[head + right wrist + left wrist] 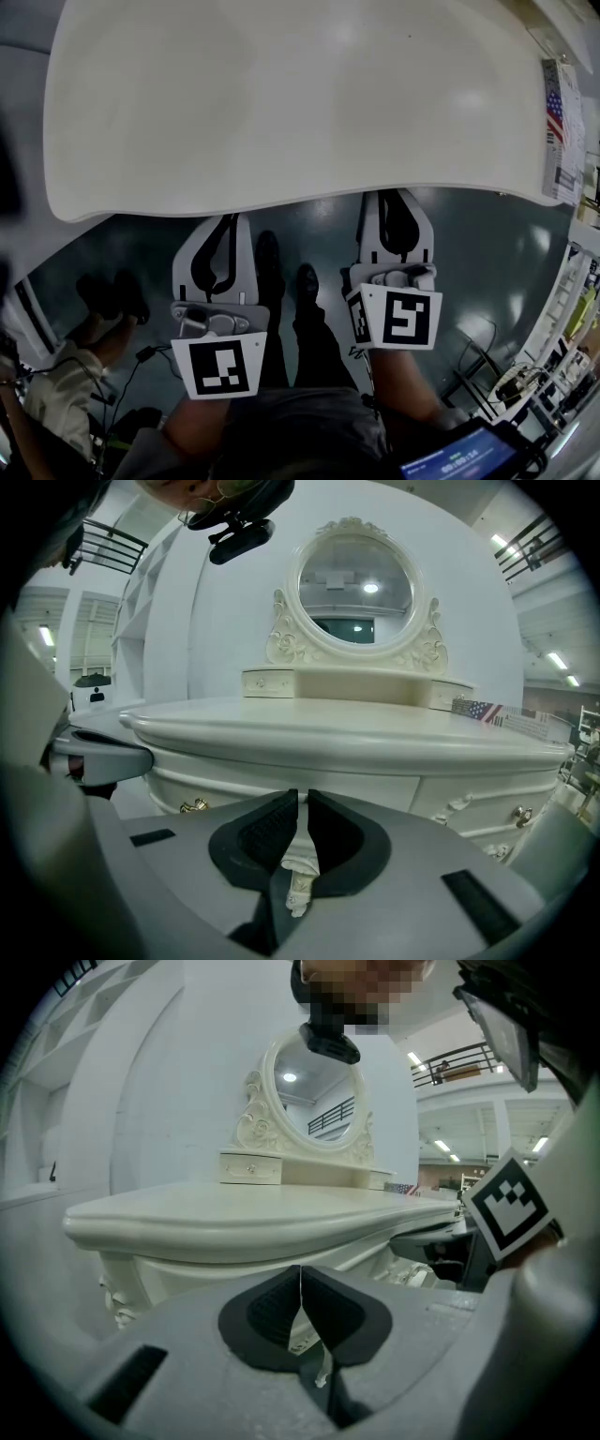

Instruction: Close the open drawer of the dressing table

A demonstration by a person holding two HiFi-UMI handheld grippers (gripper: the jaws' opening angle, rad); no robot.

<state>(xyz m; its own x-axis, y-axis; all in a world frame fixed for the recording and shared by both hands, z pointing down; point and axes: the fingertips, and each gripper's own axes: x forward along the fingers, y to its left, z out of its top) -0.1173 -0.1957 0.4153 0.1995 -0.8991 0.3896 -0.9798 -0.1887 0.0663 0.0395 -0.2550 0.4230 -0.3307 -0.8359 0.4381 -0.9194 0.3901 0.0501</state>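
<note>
The cream-white carved dressing table (347, 726) stands just ahead. Its drawer front (375, 789), under the table's edge, faces me with its long axis left to right; whether it juts out, I can't tell. My left tool (300, 1279) is pressed together and my right tool (302, 803) nearly so, both empty. A one-sided push could skew the drawer and jam it.

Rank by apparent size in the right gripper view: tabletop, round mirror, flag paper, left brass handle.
tabletop
round mirror
flag paper
left brass handle
The last two look close; nearness makes that unsure.
</note>
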